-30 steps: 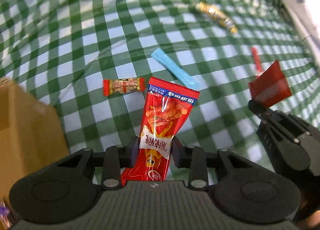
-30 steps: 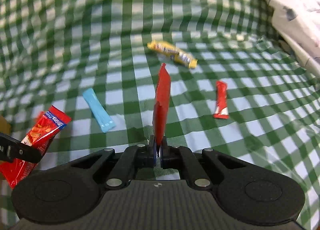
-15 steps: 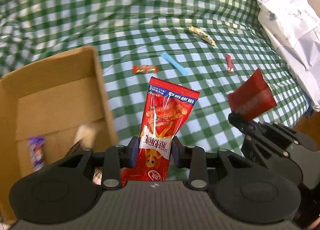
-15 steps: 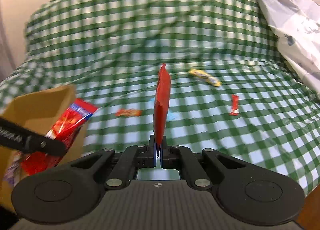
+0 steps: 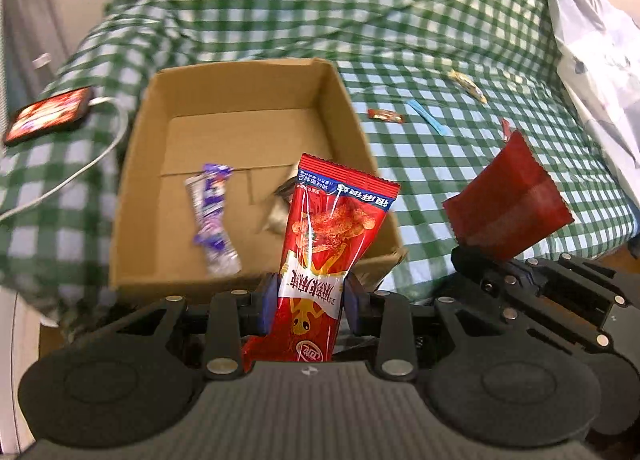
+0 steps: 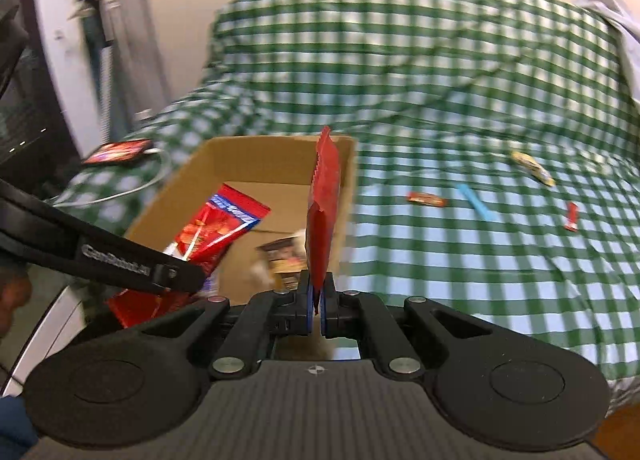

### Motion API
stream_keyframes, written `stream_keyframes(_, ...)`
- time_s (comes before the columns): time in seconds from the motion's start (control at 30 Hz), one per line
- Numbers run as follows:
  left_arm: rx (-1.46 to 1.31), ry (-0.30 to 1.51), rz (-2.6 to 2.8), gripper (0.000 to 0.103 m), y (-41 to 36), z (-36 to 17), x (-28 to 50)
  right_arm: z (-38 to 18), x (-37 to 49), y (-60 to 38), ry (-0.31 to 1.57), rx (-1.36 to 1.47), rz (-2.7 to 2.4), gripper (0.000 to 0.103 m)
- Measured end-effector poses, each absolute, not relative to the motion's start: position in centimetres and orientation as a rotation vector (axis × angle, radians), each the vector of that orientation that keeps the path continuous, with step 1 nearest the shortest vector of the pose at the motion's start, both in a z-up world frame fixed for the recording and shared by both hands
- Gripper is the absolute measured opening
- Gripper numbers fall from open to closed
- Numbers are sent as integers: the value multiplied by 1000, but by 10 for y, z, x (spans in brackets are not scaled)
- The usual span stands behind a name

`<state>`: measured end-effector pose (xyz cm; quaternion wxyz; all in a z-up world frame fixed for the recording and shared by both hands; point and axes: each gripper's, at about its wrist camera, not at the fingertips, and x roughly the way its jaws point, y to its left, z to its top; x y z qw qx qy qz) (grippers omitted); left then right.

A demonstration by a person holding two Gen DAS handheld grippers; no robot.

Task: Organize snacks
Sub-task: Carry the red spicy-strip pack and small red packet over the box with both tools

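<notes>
My left gripper (image 5: 310,304) is shut on a tall red snack bag (image 5: 332,236) with a blue top band, held upright over the near edge of an open cardboard box (image 5: 224,88). To its right my right gripper (image 6: 317,302) is shut on a flat dark red packet (image 6: 325,208), seen edge-on before the box (image 6: 256,164); that packet (image 5: 508,204) also shows in the left wrist view. Inside the box lie a purple wrapper (image 5: 212,212) and a silvery packet (image 5: 280,212). The left gripper's finger (image 6: 120,260) and red bag (image 6: 218,228) cross the right wrist view.
On the green checked cloth (image 5: 460,164) lie a small red-orange bar (image 5: 386,115), a blue stick (image 5: 428,122), a yellow bar (image 5: 468,85) and a thin red stick (image 6: 572,216). A phone (image 5: 48,116) with a white cable (image 5: 80,172) lies left of the box. White bedding (image 5: 600,60) is at right.
Both grippers have swung left and upward with their packets, from over the scattered snacks to the cardboard box, which has come fully into view. Both grips are unchanged.
</notes>
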<state>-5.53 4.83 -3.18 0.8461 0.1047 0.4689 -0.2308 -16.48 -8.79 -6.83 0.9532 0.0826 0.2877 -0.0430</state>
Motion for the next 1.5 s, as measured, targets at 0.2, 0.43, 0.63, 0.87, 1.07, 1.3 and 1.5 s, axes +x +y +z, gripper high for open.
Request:
stream_keyframes(0.2,156,959,-472,38,88,-27,-82,-60,-183,-47,578,105,-55,3)
stream_keyframes(0.43,98,929,-481,38,113,-18,-100,-52,-201,-26,561,53,-58,3)
stream_keyframes(0.63,88,906,-490,38,116,-11,-104,-48,-207,-21,547,37,-63,3)
stream_keyframes(0.87,87,905,-490,38,116,-11,-104,-47,-208,-20,545,34,-64,3)
stream_keyframes(1.07,93,916,-491,38,116,-11,-103,-46,-209,-22,549,38,-63,3)
stream_keyframes(1.3,92,939,-490,38,114,-16,-96,-51,-203,-26,569,43,-61,3)
stream_keyframes(1.5,91,962,-490,38,112,-23,-89,-56,-196,-27,595,46,-58,3)
